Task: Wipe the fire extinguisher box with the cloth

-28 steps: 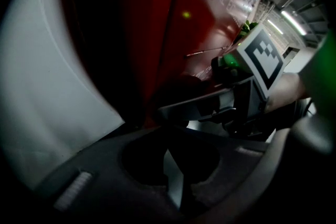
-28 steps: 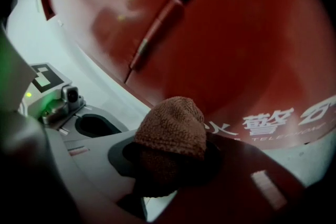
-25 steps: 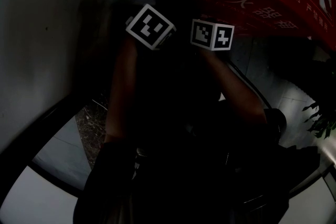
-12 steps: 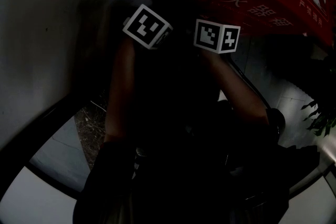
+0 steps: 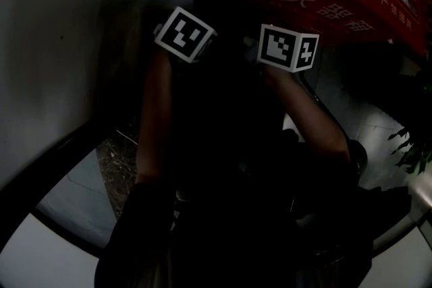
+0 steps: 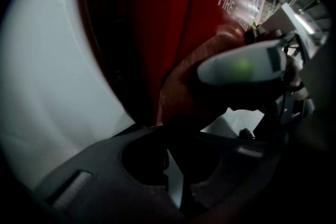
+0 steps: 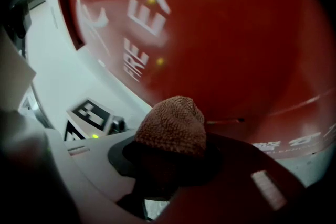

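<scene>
The right gripper (image 7: 171, 157) pinches the brown cloth (image 7: 173, 124) just in front of the red fire extinguisher box (image 7: 236, 34). Beside it, further from the box, the left gripper (image 6: 169, 152) has its fingers pressed together, with nothing visible between them.

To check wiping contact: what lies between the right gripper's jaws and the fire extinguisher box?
The bunched brown cloth, clamped in the right gripper, sits before the red fire extinguisher box. The right gripper view shows this; contact can't be told.
</scene>
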